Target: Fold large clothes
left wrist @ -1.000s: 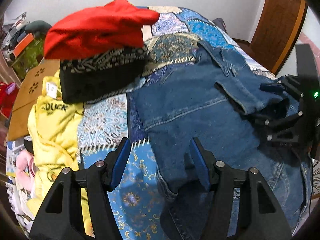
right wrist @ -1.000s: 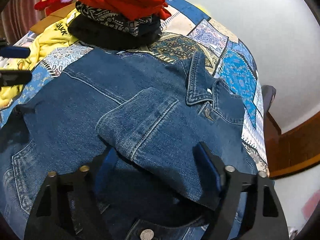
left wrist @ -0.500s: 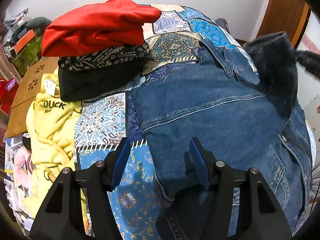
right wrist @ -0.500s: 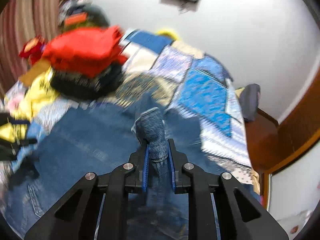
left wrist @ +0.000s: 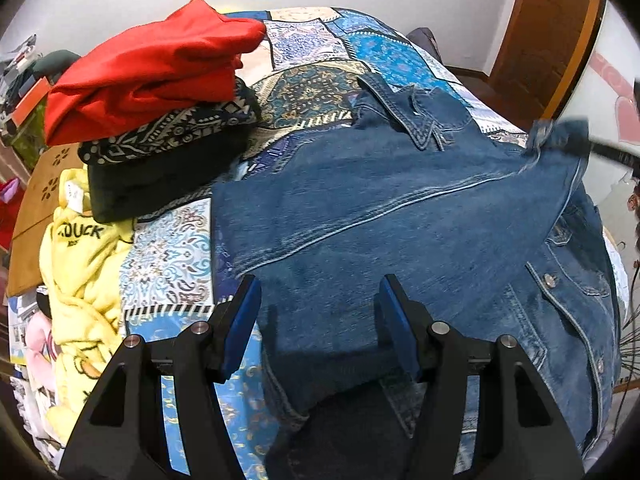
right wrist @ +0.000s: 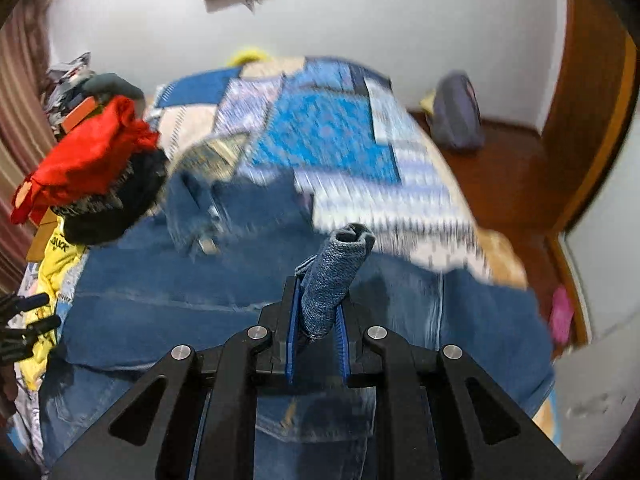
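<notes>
One blue denim jacket (left wrist: 400, 216) is spread on the patchwork bed (left wrist: 168, 252), unfolded; its sleeve is pinched by the right tongs (right wrist: 316, 332), while the left tongs (left wrist: 316, 320) are held wide and empty.

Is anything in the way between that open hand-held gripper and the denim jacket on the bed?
Nothing visible. The left hand-held gripper hangs open right over the denim jacket; the pile of folded clothes sits off to one side.

Patchwork quilt (left wrist: 312, 92) covering the bed, yellow garment (left wrist: 80, 264) lying crumpled at its edge, wooden door (left wrist: 548, 28) standing behind, grey bag (right wrist: 456, 116) sitting on the floor
</notes>
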Motion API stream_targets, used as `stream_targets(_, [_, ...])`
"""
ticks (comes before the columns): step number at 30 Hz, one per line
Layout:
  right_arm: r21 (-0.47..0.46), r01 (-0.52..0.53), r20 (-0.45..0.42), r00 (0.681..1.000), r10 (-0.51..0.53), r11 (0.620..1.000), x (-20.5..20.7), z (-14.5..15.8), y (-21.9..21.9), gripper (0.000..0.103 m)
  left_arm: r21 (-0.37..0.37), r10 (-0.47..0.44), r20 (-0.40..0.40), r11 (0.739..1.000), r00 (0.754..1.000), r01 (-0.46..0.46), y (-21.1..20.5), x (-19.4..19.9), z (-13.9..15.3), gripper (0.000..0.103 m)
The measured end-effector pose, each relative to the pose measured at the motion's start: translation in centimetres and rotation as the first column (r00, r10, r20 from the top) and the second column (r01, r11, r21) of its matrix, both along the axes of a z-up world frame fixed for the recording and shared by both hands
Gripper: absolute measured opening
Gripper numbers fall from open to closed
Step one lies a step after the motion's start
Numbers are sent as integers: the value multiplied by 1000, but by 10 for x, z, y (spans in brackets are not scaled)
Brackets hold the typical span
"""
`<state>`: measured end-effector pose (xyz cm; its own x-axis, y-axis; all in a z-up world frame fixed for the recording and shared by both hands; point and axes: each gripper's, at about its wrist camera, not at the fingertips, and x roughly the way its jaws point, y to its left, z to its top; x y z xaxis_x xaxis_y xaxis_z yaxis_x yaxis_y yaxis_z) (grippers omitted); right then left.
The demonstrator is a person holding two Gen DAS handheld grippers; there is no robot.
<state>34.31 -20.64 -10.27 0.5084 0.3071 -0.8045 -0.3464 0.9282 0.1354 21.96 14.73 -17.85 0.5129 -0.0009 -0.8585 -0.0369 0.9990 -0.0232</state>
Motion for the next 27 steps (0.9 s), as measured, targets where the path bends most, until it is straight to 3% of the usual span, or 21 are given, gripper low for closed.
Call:
stream_targets(5, [45,29,-83,996,-25,999,-5,-27,-23,16,-17,8,-14,1000,1000,-8,-2,-2,-5,60])
stream_targets(8, [25,45,-118,992,-42,999,-7,-38,-33,21,-12,15,-28,1000,999,-15,-1,-2,-10,60])
stream_targets(12, [-59,59,-159,985,-68,996,-6,-50,-40,47,-12,11,-35,1000,999,-12,-3,-3,-10,60])
stream_targets(14, [-128,75,-164,982,-96,989,-6,-50,-45,47,-3,1,-29,1000,1000,-1,-6,-4,-7,60])
stream_targets(17, [-172,68,-175,980,-98,983,-7,-44,-54,47,10,-18,-15,1000,1000,19,-15,-2,-1,60])
stream_targets(27, [-74,199,-76,976,-205,977,-16,4,-120,49,28,-81,89,997,993,78,-56,22,37,64])
